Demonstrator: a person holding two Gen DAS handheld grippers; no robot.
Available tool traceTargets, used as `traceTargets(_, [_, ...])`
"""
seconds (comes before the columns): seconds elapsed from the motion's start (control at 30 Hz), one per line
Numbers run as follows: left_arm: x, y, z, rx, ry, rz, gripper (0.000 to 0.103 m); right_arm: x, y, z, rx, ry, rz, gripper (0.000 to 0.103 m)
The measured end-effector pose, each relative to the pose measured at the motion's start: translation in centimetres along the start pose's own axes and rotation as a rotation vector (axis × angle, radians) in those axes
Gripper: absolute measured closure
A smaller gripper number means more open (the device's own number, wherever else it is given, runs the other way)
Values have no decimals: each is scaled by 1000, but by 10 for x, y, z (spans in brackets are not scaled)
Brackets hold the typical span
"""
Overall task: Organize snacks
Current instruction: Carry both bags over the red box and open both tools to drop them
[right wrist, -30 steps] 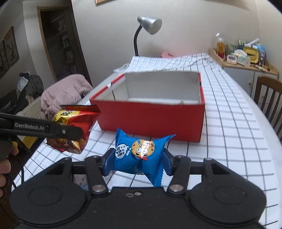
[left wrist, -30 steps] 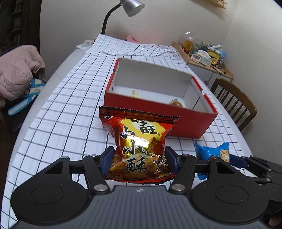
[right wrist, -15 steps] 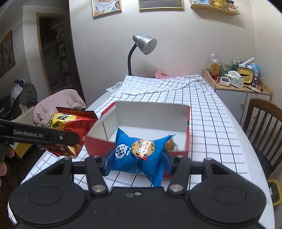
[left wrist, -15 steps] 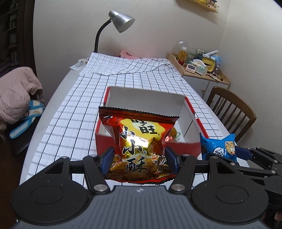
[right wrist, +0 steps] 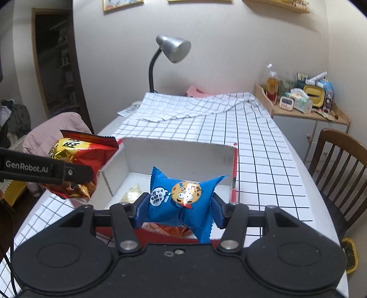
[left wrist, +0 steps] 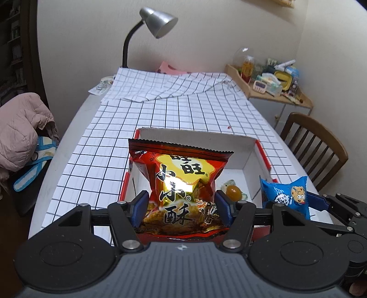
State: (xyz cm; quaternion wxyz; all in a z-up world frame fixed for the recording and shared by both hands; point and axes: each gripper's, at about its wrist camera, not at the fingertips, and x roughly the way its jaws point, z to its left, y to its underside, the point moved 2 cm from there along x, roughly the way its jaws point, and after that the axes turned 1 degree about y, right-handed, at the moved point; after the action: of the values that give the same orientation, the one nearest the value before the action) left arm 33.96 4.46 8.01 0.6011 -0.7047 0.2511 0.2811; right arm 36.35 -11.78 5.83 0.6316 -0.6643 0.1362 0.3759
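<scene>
My left gripper [left wrist: 181, 212] is shut on a red and gold snack bag [left wrist: 181, 183], held upright above the near left part of the red box [left wrist: 261, 149]. My right gripper [right wrist: 175, 212] is shut on a blue cookie packet [right wrist: 181, 194], hanging over the box's near edge. In the right wrist view the red bag [right wrist: 78, 165] shows at the left, over the box's left wall [right wrist: 114, 169]. The blue packet [left wrist: 286, 194] appears at the right in the left wrist view. Inside the white-lined box lie a small jelly cup [left wrist: 232, 190] and a pale wrapped snack [right wrist: 132, 194].
The box sits on a table with a checked cloth [left wrist: 183, 114]. A desk lamp [left wrist: 156, 20] stands at the far end. A wooden chair [left wrist: 316, 146] is at the right, a pink jacket [left wrist: 20, 128] at the left, and a cluttered shelf [left wrist: 270, 82] by the wall.
Both grippers have risen and moved forward with their packets, from in front of the red box to over its near side. The inside of the box now shows below them.
</scene>
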Motion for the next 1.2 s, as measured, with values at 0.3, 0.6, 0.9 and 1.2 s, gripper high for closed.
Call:
traceTargets(0.3, [58, -10, 2, 28, -38, 78, 41, 53, -3, -2, -2, 21, 70, 49])
traceTargets(0.6, [98, -7, 7, 49, -86, 137, 40, 89, 0, 4, -43, 42, 127, 49])
traceTargets(0.9, [121, -4, 8, 60, -105, 177, 40, 101, 1, 6, -46, 36, 147, 44])
traceTargets(1.2, [125, -3, 10, 43, -85, 176, 32, 101, 4, 1, -21, 54, 145, 27])
